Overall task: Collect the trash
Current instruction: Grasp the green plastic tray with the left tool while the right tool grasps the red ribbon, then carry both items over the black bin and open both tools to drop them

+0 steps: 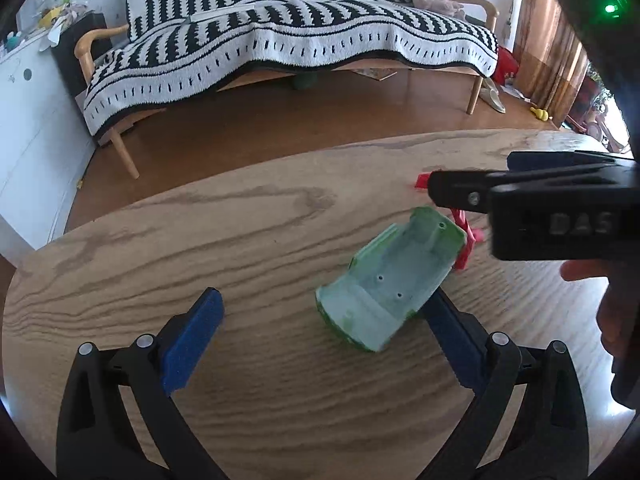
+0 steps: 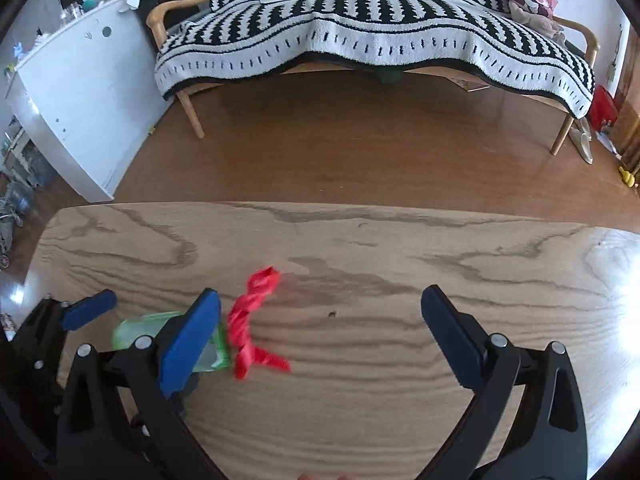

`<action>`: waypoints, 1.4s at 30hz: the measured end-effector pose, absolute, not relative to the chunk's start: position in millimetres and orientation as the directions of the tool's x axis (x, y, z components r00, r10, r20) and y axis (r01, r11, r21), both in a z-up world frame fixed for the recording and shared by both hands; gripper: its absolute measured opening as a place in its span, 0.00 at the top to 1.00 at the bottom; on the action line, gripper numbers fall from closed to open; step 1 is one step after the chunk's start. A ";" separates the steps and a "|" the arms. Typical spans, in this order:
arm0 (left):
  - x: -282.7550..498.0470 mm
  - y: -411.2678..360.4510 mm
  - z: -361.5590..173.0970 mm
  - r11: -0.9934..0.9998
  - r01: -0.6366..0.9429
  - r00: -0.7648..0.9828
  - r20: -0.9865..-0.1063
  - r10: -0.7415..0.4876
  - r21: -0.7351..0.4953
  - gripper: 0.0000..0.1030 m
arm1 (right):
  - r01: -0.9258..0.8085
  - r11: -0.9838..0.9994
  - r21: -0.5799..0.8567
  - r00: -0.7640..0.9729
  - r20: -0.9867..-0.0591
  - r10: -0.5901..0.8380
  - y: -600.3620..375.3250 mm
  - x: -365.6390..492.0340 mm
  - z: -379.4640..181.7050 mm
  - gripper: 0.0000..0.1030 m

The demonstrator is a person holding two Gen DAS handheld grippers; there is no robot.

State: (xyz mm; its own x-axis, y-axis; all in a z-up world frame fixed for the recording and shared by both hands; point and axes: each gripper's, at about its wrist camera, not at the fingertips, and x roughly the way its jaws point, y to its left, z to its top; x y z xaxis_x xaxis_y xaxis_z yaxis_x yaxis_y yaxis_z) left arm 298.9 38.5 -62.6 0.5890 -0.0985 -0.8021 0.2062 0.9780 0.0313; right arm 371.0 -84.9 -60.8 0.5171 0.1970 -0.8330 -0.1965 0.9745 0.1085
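Observation:
A green plastic tray-like piece of trash (image 1: pixel 390 280) lies on the wooden table (image 1: pixel 240 232), close to my left gripper's right finger. My left gripper (image 1: pixel 326 328) is open and empty around it. A twisted red wrapper (image 2: pixel 254 322) lies just beyond the green piece; in the left wrist view it (image 1: pixel 464 240) is partly hidden behind my right gripper's body. My right gripper (image 2: pixel 320 324) is open and empty, with the red wrapper just inside its left finger (image 2: pixel 188 340). The green piece (image 2: pixel 132 330) shows behind that finger.
A sofa with a black-and-white striped blanket (image 2: pixel 372 28) stands across the brown floor. A white cabinet (image 2: pixel 80 92) with clutter on top is at the left. The table's far edge (image 2: pixel 320 206) is close ahead.

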 end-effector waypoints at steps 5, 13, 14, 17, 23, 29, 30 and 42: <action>307.2 32.4 -64.0 0.970 0.242 0.595 -0.794 -0.122 0.032 0.06 | -0.204 0.978 0.038 0.522 -0.841 0.141 -99.5 375.6 -70.5 0.05; 309.8 29.5 -64.2 0.976 0.214 0.597 -0.796 -0.104 0.034 0.05 | -0.281 0.960 0.005 0.586 -0.791 0.176 -113.0 361.7 -74.6 0.05; 310.2 29.6 -64.4 0.977 0.213 0.596 -0.796 -0.102 0.034 0.05 | -0.282 0.959 0.010 0.587 -0.789 0.181 -113.4 360.6 -74.1 0.05; 310.6 29.2 -64.2 0.977 0.210 0.596 -0.797 -0.099 0.036 0.05 | -0.279 0.960 0.008 0.588 -0.789 0.177 -113.7 357.9 -72.8 0.05; 310.4 28.5 -63.9 0.977 0.209 0.596 -0.797 -0.098 0.036 0.05 | -0.279 0.960 0.008 0.588 -0.789 0.177 -114.2 357.3 -72.0 0.05; 300.0 23.1 -58.4 0.967 0.250 0.629 -0.767 -0.128 0.044 0.67 | -0.323 0.946 0.020 0.612 -0.758 0.224 -112.8 337.0 -62.6 0.86; 296.3 20.3 -57.5 0.972 0.225 0.637 -0.764 -0.098 0.063 0.69 | -0.321 0.946 0.048 0.604 -0.759 0.244 -113.1 333.4 -62.3 0.91; 202.1 -33.8 15.3 0.959 0.282 0.638 -0.743 -0.204 -0.022 0.69 | -0.255 0.941 0.223 0.636 -0.694 0.337 -169.3 218.1 20.6 0.91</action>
